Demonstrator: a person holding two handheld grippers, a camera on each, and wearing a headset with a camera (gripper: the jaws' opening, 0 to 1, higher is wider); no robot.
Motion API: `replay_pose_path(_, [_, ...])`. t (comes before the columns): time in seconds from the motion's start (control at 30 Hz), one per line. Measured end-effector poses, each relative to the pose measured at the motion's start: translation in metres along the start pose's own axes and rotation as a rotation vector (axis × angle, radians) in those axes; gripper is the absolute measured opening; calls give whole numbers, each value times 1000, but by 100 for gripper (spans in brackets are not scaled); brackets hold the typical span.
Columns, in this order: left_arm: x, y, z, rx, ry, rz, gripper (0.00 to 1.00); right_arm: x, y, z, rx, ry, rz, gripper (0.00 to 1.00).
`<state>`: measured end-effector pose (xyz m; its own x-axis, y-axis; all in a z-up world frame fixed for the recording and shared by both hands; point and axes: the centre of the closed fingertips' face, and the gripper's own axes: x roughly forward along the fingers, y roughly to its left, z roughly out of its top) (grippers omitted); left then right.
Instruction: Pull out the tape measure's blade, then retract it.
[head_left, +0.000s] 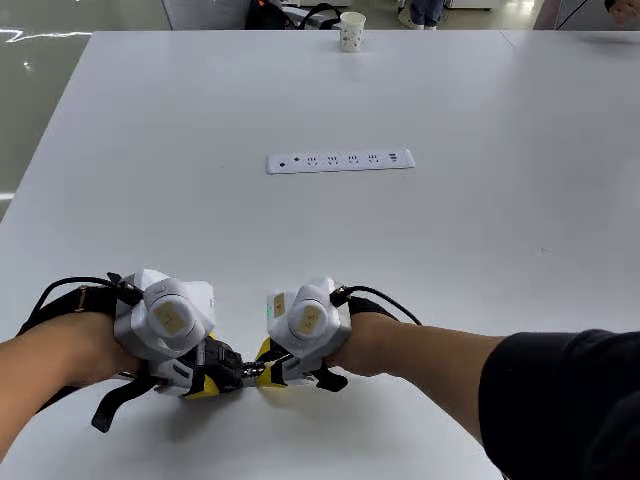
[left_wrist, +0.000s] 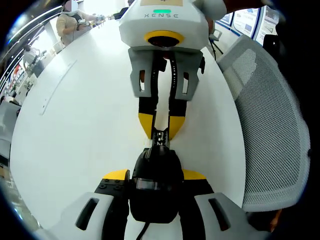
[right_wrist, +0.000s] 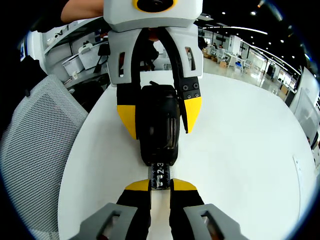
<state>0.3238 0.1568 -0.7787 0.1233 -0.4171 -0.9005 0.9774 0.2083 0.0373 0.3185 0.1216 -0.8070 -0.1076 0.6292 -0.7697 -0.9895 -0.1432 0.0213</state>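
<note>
A black tape measure case (head_left: 224, 371) sits low over the white table near its front edge, and my left gripper (head_left: 212, 380) is shut on it. In the left gripper view the case (left_wrist: 155, 185) fills the gap between the yellow-tipped jaws of my left gripper (left_wrist: 154, 176). My right gripper (head_left: 266, 372) faces it from the right and is shut on the blade's tip. The right gripper view shows a short run of blade (right_wrist: 160, 176), printed with numbers, pinched in my right gripper (right_wrist: 160, 186) and leading to the case (right_wrist: 158, 125). The two grippers are almost touching.
A white power strip (head_left: 340, 160) lies at mid-table and a paper cup (head_left: 352, 30) stands at the far edge. A grey mesh chair (left_wrist: 270, 125) is close behind the near table edge. Bare white tabletop (head_left: 480, 230) spreads to both sides.
</note>
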Motion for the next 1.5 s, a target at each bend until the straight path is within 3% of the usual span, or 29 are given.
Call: replay_pose_path(1.5, [1,0,0,-11,-3,6,32,-18,-1,-23,36,29,2,9])
